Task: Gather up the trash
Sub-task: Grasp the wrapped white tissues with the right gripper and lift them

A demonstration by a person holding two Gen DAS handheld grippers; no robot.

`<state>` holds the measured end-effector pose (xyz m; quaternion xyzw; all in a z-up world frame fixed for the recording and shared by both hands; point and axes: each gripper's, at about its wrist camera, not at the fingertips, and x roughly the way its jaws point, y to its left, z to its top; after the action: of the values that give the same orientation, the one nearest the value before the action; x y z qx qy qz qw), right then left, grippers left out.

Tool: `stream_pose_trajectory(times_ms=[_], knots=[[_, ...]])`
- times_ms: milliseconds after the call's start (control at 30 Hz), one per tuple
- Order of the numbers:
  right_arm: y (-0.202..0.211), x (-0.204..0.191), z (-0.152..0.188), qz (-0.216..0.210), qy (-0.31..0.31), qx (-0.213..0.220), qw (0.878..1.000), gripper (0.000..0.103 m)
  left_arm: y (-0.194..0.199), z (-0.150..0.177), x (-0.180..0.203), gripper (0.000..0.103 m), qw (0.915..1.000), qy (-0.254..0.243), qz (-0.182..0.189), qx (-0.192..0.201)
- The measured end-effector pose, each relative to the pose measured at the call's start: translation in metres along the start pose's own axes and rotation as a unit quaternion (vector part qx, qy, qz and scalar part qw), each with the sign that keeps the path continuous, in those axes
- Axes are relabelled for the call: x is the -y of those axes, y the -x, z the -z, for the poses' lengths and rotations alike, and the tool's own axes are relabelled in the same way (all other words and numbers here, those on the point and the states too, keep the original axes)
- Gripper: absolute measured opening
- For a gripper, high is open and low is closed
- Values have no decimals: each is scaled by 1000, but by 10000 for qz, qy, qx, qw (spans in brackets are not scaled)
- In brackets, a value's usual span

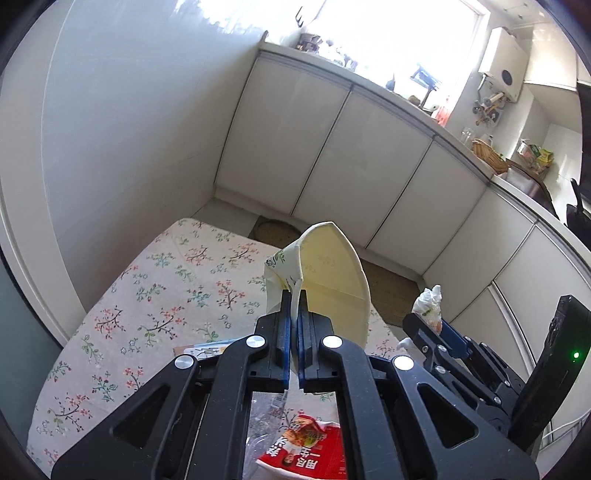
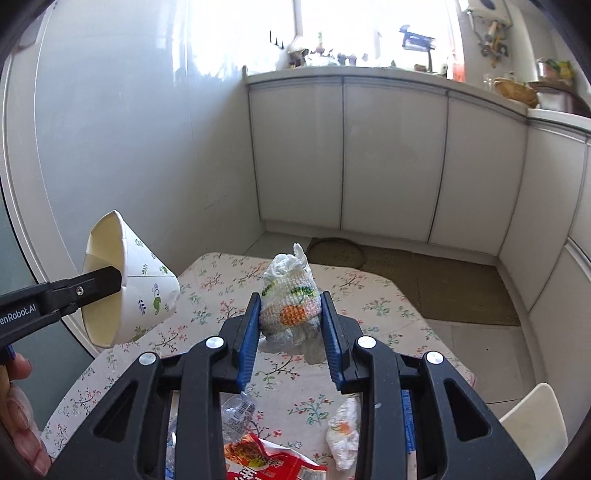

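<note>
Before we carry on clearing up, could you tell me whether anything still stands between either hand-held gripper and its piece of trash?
Nothing does. The left hand-held gripper is shut on the paper cup's rim, and the right hand-held gripper is clamped on the crumpled printed bag. No bin is visible.

Two wrist fisheyes, each looking forward and down along own jaws, close above floral tabletop [image 1: 155,295]. Both facing white cabinets [image 2: 391,162] and bright window [image 2: 369,29]. Left view set left of right gripper [image 1: 430,317], seen at its right edge. Right view catching left gripper [image 2: 110,282] with cup [image 2: 144,280] at its left edge. Shared: tabletop, cabinets, red packet [image 1: 310,450].
</note>
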<state>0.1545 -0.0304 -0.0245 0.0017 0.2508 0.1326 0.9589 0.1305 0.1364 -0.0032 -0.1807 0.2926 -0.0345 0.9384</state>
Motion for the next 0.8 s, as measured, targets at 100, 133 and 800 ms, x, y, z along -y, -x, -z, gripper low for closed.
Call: stream_pose_trajectory(times_ms=[100, 133, 800], knots=[[18, 15, 0, 103, -60, 143, 9998, 32, 1, 3, 14, 2, 9999, -125, 33, 10], [22, 19, 0, 147, -60, 191, 9997, 32, 2, 5, 20, 2, 9998, -167, 61, 2], [110, 150, 32, 1135, -630, 544, 9900, 32, -4, 63, 153, 2, 9898, -1099, 887, -211]])
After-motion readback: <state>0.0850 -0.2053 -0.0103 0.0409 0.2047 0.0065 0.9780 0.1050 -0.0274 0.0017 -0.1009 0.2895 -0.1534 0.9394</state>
